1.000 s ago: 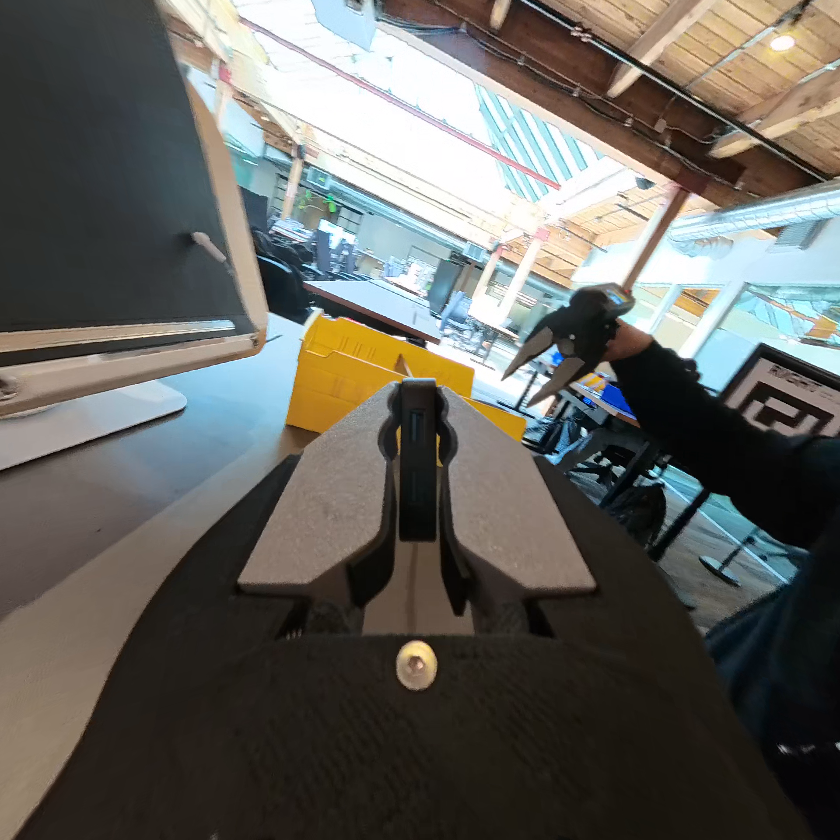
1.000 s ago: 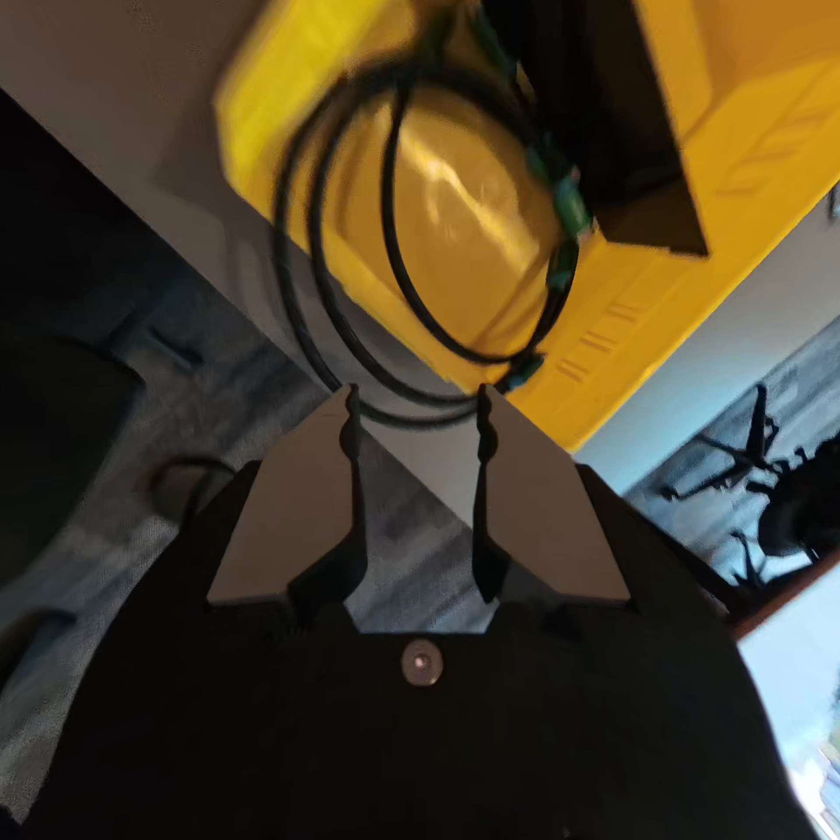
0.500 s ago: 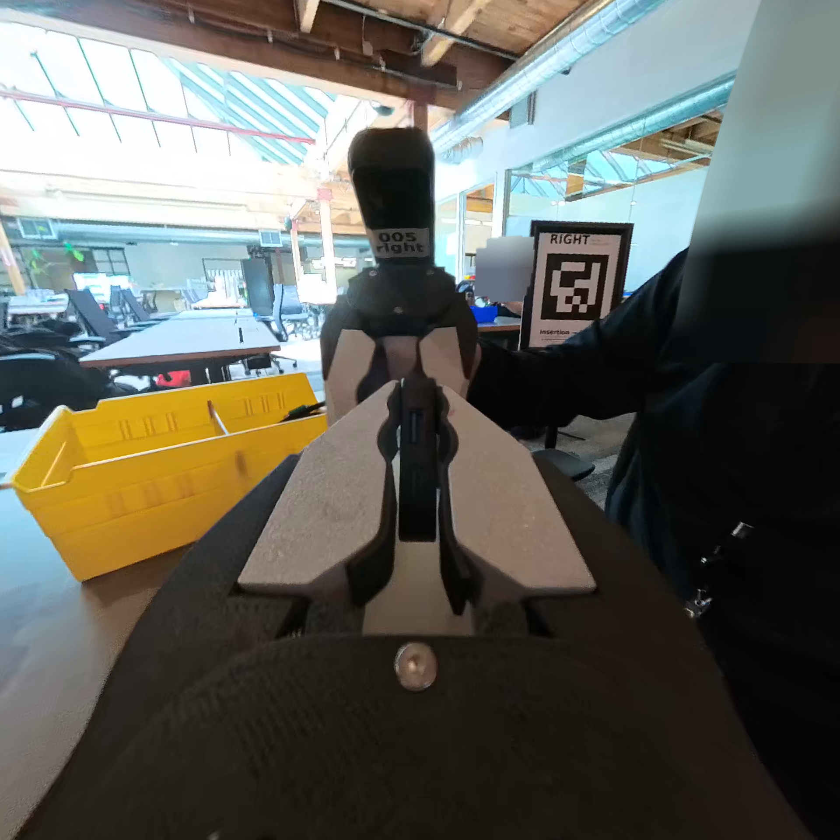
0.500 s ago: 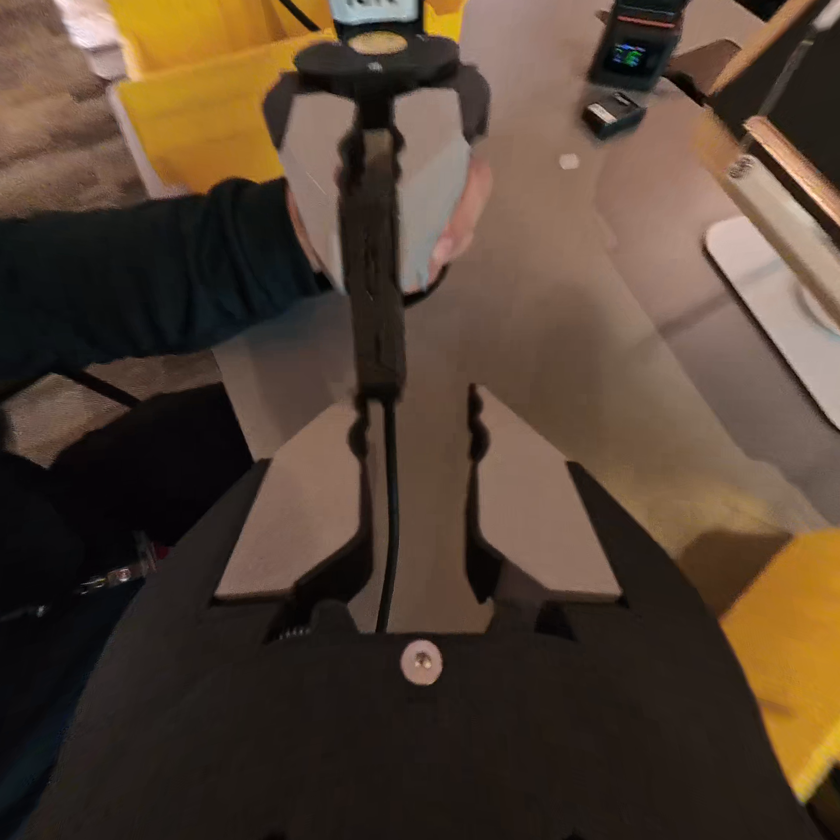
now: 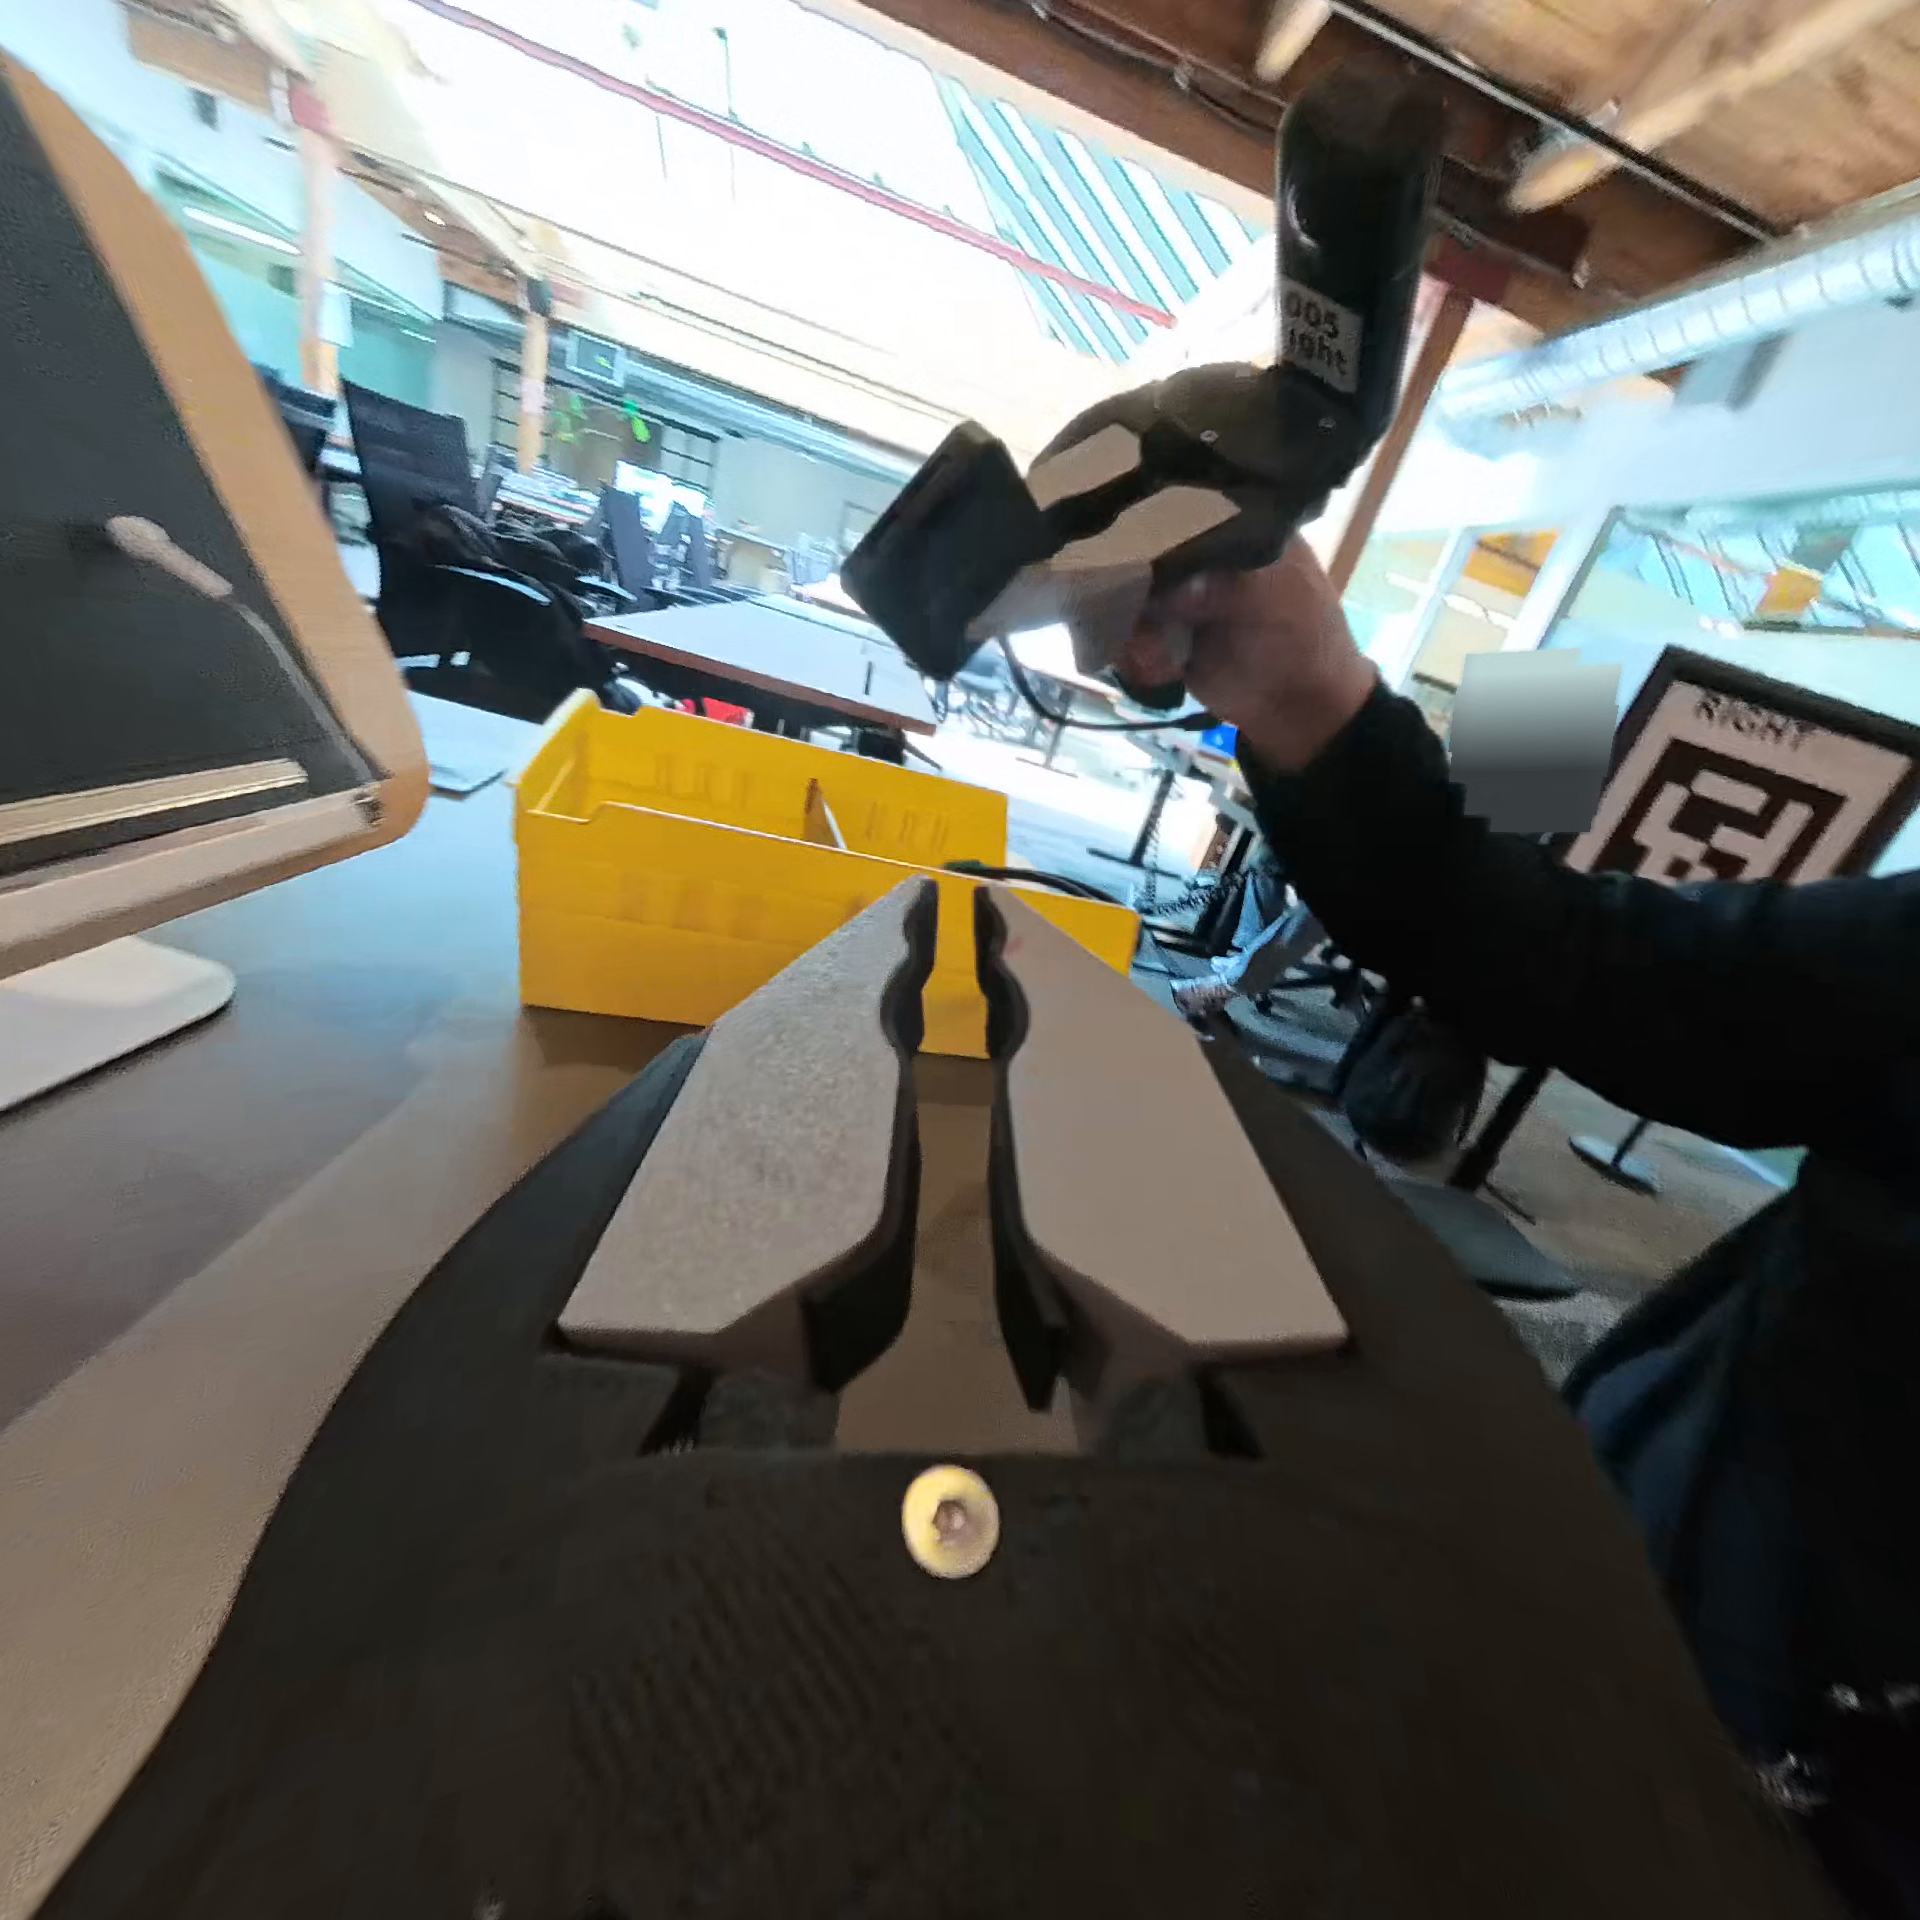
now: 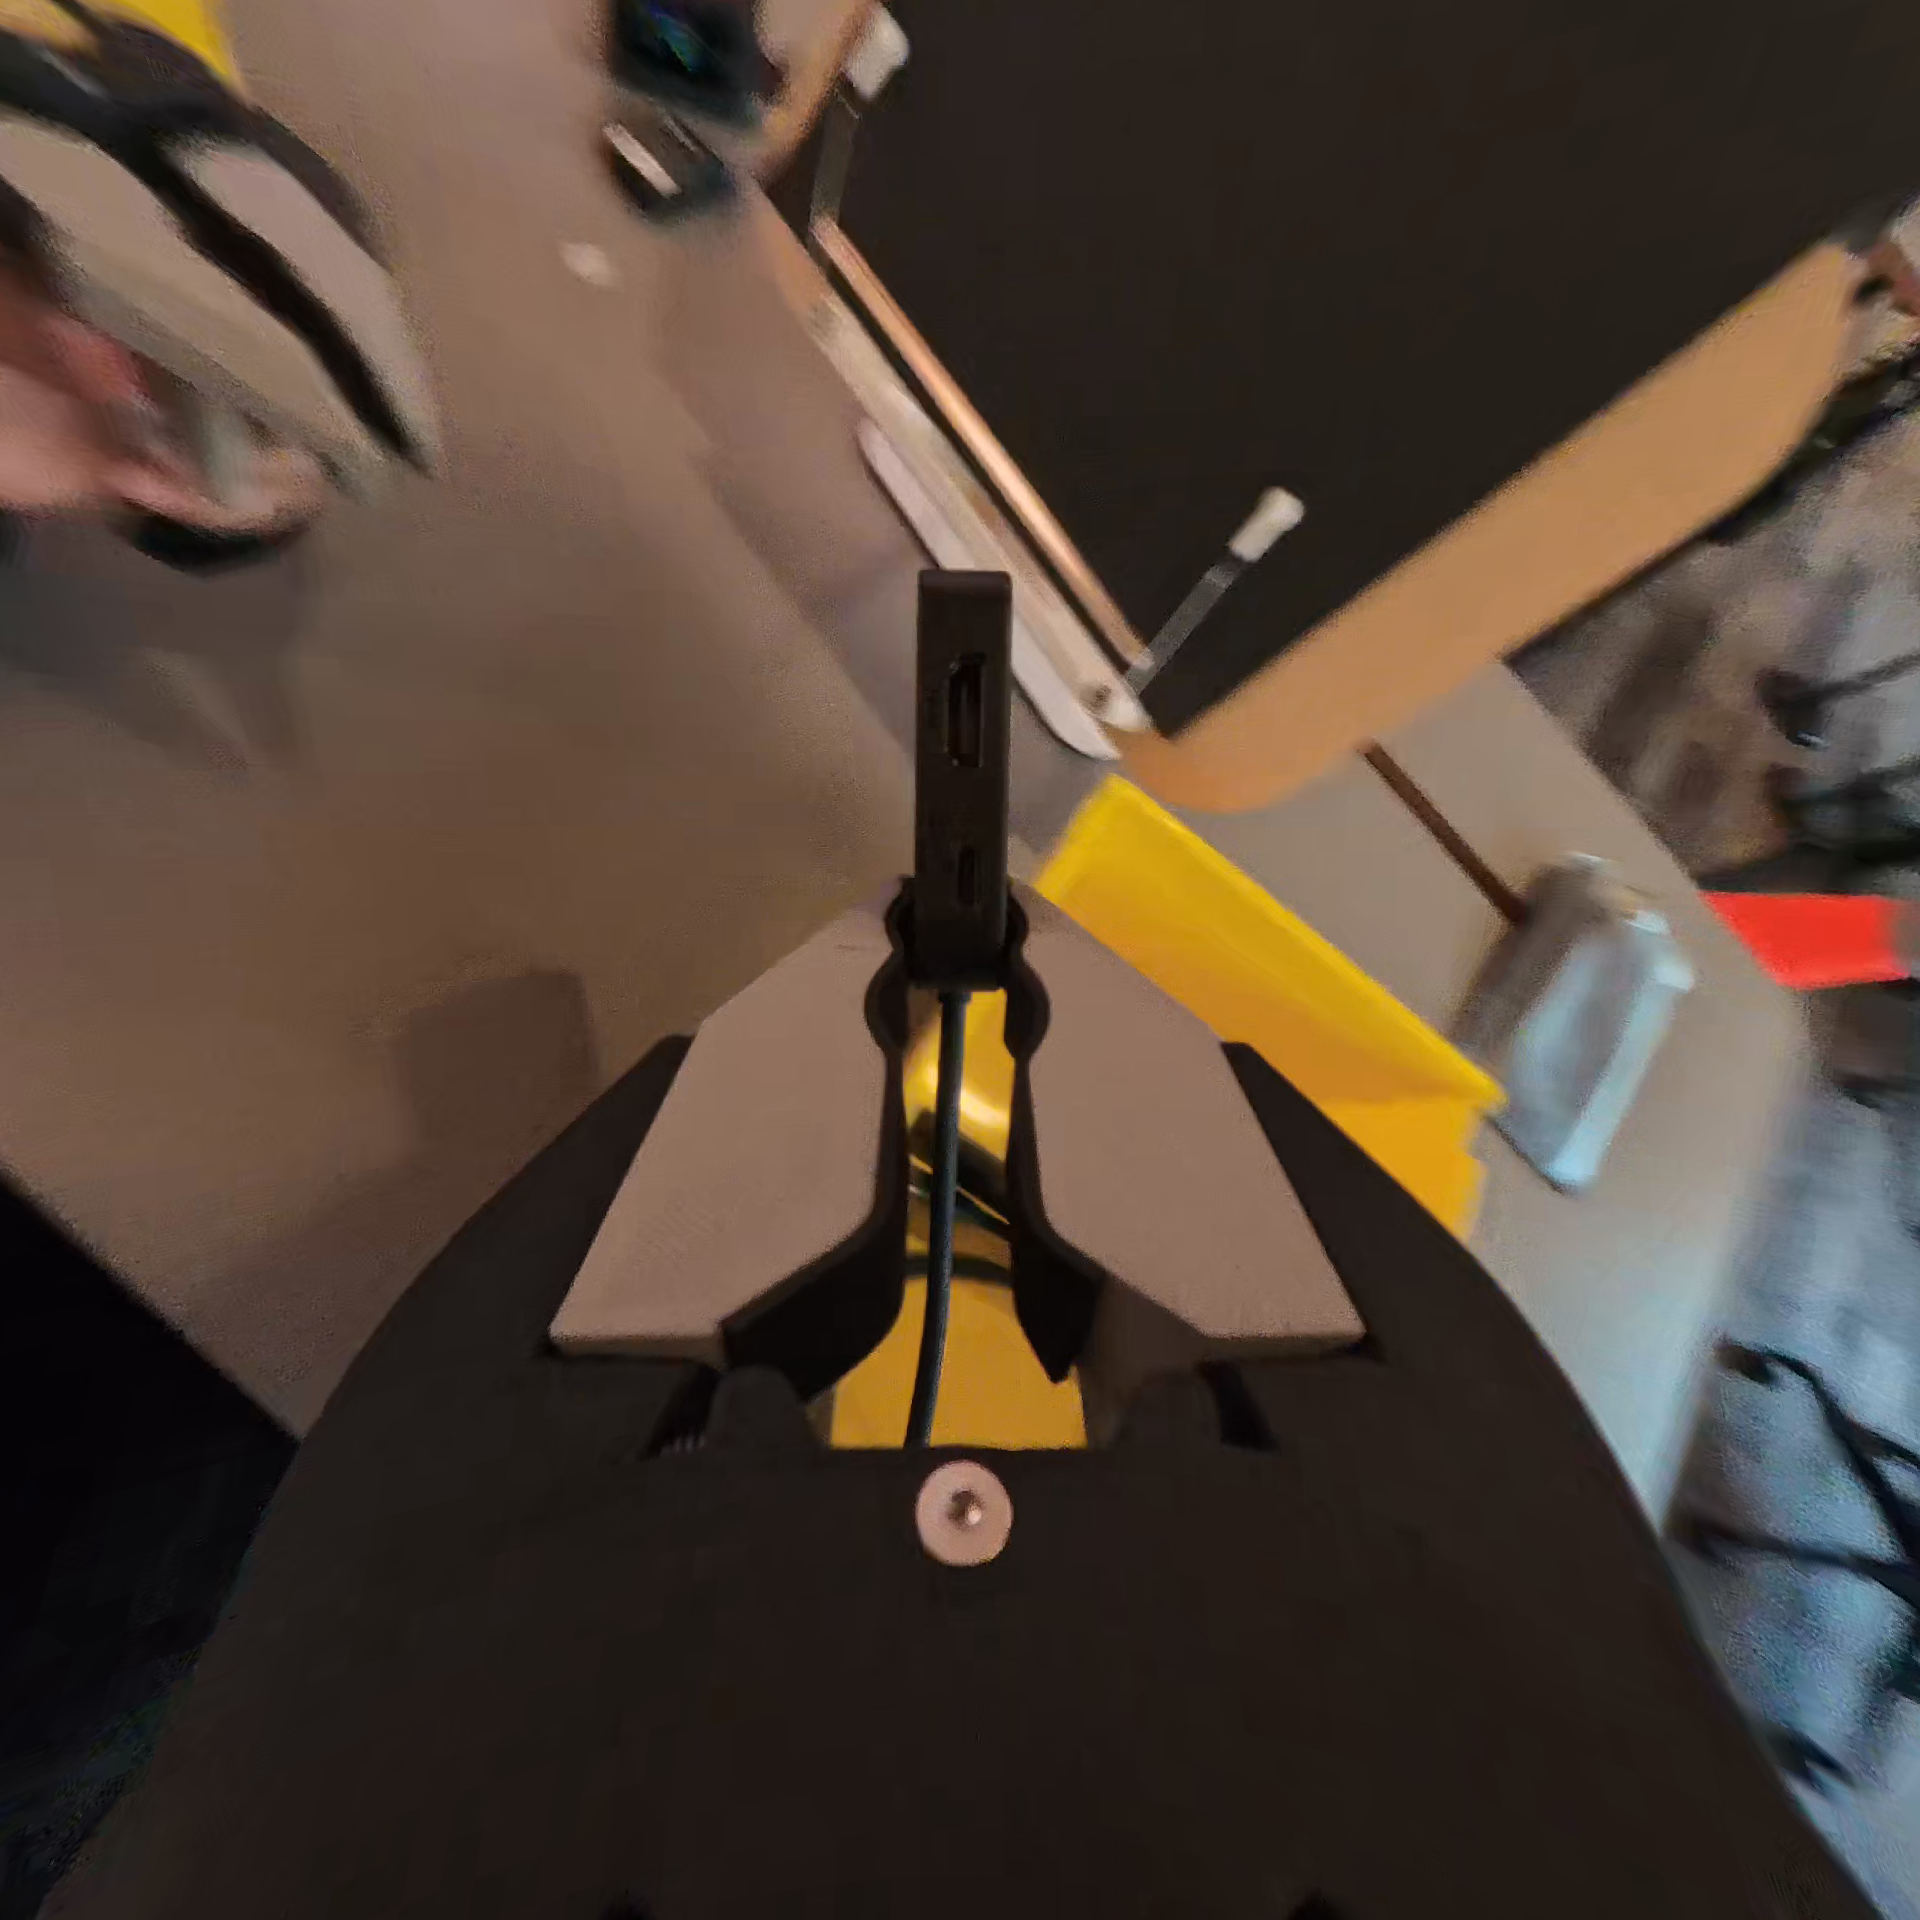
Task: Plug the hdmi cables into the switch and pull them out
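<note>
My right gripper [image 6: 961, 904] is shut on the lower end of a slim black HDMI switch [image 6: 961, 727]. The switch stands up out of the fingertips with its ports facing me. Its thin black cable [image 6: 940, 1195] runs back between the fingers. In the left wrist view the right gripper [image 5: 1013, 566] holds the switch [image 5: 930, 561] high in the air above the yellow bin [image 5: 727, 894]. My left gripper [image 5: 954, 894] is low over the table. Its fingers stand a narrow slit apart with nothing between them. A black cable with a green plug [image 5: 997, 868] lies over the bin's rim.
A monitor on a white stand [image 5: 125, 540] is at the left on the dark table [image 5: 312, 1018]. A person's hand and dark sleeve [image 5: 1455, 883] reach in from the right. A framed marker board [image 5: 1745, 800] stands behind. A silver object [image 6: 1579, 1018] lies near the bin [image 6: 1247, 987]. One gripper's finger ends stand about 15 cm off the other's.
The switch passed from my left gripper to my right one: the right fingers closed on it and lifted it away. The left fingers drew nearly together with nothing in them.
</note>
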